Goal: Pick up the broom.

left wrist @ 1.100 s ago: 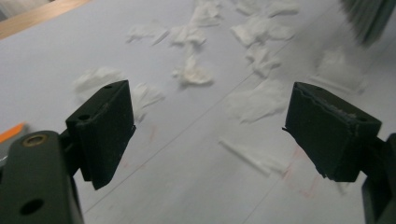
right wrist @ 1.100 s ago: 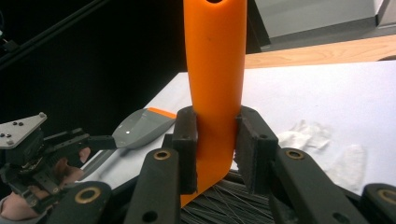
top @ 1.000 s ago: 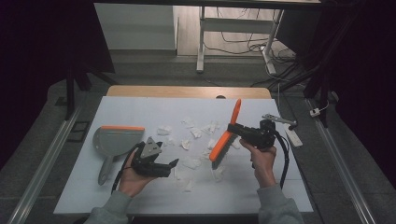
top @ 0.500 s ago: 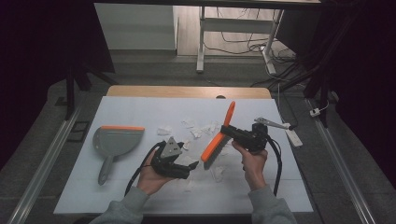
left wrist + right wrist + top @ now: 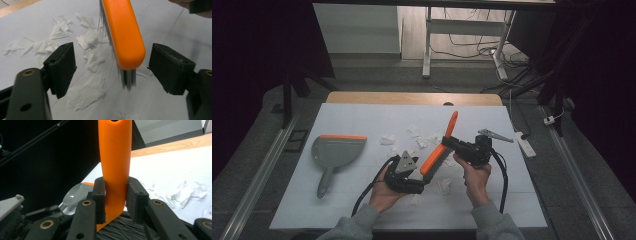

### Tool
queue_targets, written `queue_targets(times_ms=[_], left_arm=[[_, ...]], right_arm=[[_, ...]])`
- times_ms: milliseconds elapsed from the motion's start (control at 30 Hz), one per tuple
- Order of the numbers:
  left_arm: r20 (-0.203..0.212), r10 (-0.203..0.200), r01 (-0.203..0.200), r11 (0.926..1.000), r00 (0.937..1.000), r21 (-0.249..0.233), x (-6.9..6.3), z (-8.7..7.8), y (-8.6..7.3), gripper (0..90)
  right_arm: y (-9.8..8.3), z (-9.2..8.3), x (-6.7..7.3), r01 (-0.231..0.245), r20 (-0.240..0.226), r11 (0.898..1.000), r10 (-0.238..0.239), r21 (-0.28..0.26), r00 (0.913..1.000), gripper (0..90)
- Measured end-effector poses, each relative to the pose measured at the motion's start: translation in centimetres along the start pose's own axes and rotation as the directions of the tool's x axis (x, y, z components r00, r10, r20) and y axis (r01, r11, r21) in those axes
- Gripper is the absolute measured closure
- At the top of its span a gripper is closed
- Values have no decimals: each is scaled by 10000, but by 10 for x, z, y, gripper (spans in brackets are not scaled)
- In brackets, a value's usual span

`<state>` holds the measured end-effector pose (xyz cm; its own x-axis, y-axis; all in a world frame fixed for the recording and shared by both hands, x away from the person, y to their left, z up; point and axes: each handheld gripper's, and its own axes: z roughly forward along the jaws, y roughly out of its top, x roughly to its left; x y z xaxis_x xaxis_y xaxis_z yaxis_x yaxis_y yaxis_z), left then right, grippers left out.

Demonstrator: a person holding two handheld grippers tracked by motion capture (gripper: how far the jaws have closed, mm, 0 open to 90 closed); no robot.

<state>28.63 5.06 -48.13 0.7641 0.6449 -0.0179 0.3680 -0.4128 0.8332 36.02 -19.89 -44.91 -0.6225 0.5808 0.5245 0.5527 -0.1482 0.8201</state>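
An orange hand brush [image 5: 439, 150] with grey bristles hangs tilted over the white table, handle pointing up and away. My right gripper [image 5: 447, 142] is shut on the brush; in the right gripper view both pads clamp the orange handle [image 5: 115, 170] of the brush. My left gripper [image 5: 422, 184] is open, low at the brush's lower end; in the left gripper view the brush head [image 5: 123, 37] sits between the wide-apart jaws without touching them. Torn white paper scraps [image 5: 419, 137] lie on the table, with more scraps [image 5: 85, 92] under the brush.
A grey dustpan [image 5: 332, 152] with an orange rim lies at the table's left, its handle toward the near edge. A white strip-shaped object [image 5: 524, 145] lies near the right edge. Cables trail from both grippers toward the near edge.
Both hands have moved toward the table's middle. The left gripper has come right, under the brush's lower end. The brush, still held by the right gripper, has shifted left and lower.
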Motion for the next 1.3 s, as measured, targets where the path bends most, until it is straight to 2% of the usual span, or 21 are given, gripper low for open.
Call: queue_targets(times_ms=[100, 233, 300, 333, 367, 400, 533, 600, 800, 833, 900, 1000, 1067, 1100, 1133, 1167, 1200, 1233, 1267, 1300], left_arm=[[5, -176, 176, 9998, 9998, -51, -1, 6, 1, 332], [-278, -223, 221, 9997, 9994, -80, -2, 13, 0, 453], [-350, -277, 272, 9995, 9990, -138, -1, 16, 0, 543], [-296, -379, 375, 9992, 9988, -151, -1, 17, -1, 637], [-307, -366, 362, 9993, 9989, -127, 0, 17, -1, 637], [-353, -332, 328, 9994, 9988, -120, 0, 18, -1, 751], [-226, -686, 686, 9976, 9974, -41, 7, 16, -3, 786], [-238, -612, 614, 9981, 9978, 53, 9, 15, -3, 803], [-158, -510, 514, 9984, 9986, 246, 13, 9, -3, 804], [-121, -500, 503, 9984, 9987, 268, 14, 8, -3, 805], [-136, -445, 449, 9983, 9989, 360, 16, 5, -3, 805], [-163, -279, 288, 9978, 9995, 592, 22, -3, -2, 805], [-91, -190, 196, 9970, 9998, 747, 27, -10, -2, 805], [-74, -143, 149, 9966, 9999, 814, 29, -13, -1, 805], [-78, -94, 101, 9960, 9999, 884, 31, -16, -1, 805], [-17, -88, 90, 9955, 10000, 948, 33, -19, -1, 805], [30, -69, 66, 9951, 10000, 991, 36, -22, -1, 805], [102, -93, 82, 9945, 9999, 1043, 37, -24, 0, 805], [110, -52, 39, 9939, 9999, 1105, 39, -26, 0, 805], [166, -34, 14, 9927, 9999, 1206, 40, -27, 0, 804]], right_arm=[[-2, 1, 2, -104, -11, 9999, 104, -81, 9999, 709], [-5, 3, 6, -284, -74, 9995, 283, -155, 9996, 709], [-6, 4, 6, -397, -95, 9991, 396, -168, 9992, 709], [-7, 5, 6, -480, -101, 9987, 478, -156, 9988, 709], [-7, 5, 6, -480, -101, 9987, 478, -156, 9988, 709], [-9, 6, 7, -509, -102, 9986, 508, -144, 9987, 708], [-10, 7, 9, -486, -75, 9987, 485, -137, 9988, 708], [-10, 8, 11, -272, -84, 9996, 271, -87, 9996, 706], [-10, 10, 14, -170, -133, 9999, 170, 26, 9998, 695], [-10, 10, 14, -60, -90, 10000, 61, 80, 9999, 688], [-8, 12, 18, 473, 42, 9983, -475, 334, 9989, 621], [-5, 12, 21, 791, 50, 9955, -795, 514, 9968, 570], [-1, 10, 23, 1259, 118, 9892, -1271, 755, 9918, 546], [1, 7, 24, 1703, 267, 9817, -1731, 856, 9845, 535], [3, 6, 25, 1957, 333, 9758, -1997, 971, 9793, 519], [7, 2, 27, 2603, 192, 9563, -2651, 1331, 9640, 492], [7, 2, 27, 2603, 192, 9563, -2651, 1331, 9640, 492], [12, -1, 31, 3285, 112, 9267, -3361, 1823, 9418, 473], [12, -1, 31, 3285, 112, 9267, -3361, 1823, 9418, 473], [15, -4, 35, 3729, -2, 9022, -3819, 2167, 9242, 456]])
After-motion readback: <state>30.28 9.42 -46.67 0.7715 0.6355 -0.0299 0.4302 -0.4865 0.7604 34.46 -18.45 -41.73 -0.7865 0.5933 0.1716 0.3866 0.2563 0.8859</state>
